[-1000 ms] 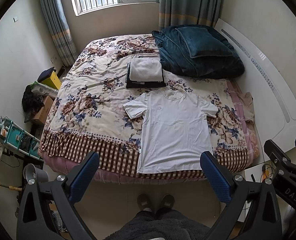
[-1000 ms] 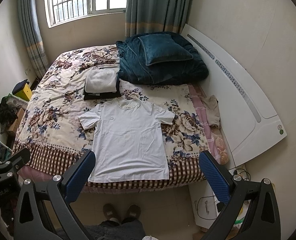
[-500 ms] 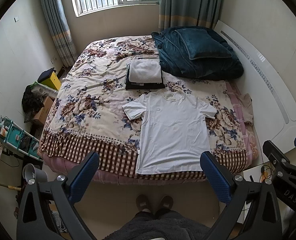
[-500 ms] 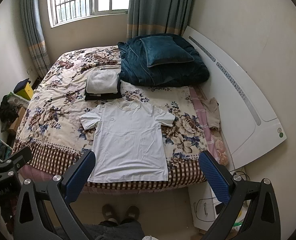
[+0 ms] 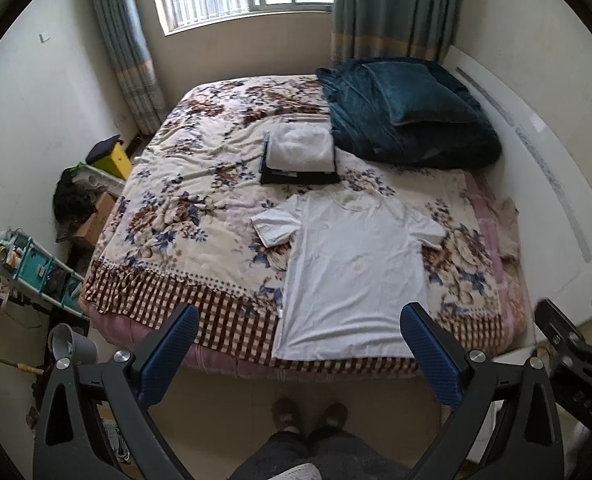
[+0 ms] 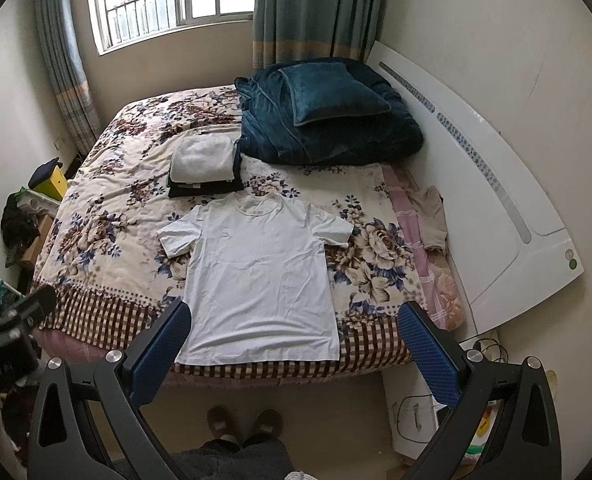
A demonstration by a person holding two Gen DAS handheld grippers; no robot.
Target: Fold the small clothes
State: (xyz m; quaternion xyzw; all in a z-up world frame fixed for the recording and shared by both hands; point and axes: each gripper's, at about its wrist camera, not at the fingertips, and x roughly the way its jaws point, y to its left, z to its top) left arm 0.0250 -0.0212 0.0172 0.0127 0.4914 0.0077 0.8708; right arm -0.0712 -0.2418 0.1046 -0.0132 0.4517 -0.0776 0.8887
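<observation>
A white T-shirt (image 5: 352, 272) lies flat on the floral bedspread, collar away from me, hem at the near bed edge; it also shows in the right wrist view (image 6: 256, 276). A stack of folded clothes (image 5: 300, 156) with a white piece on top sits just behind it, also in the right wrist view (image 6: 204, 166). My left gripper (image 5: 300, 354) is open and empty, held high above the floor before the bed's foot. My right gripper (image 6: 296, 350) is open and empty at the same height.
A dark teal blanket with a pillow (image 5: 408, 112) lies at the bed's head end. A white headboard (image 6: 496, 184) runs along the right. A beige garment (image 6: 428, 212) lies at the bed's right edge. Boxes and a teal rack (image 5: 36, 272) stand left. My slippered feet (image 6: 244, 420) stand below.
Both grippers have drawn slightly back and up from the bed, so the view tilts a little toward the window. The T-shirt and the stack have not moved. Both grippers stay open.
</observation>
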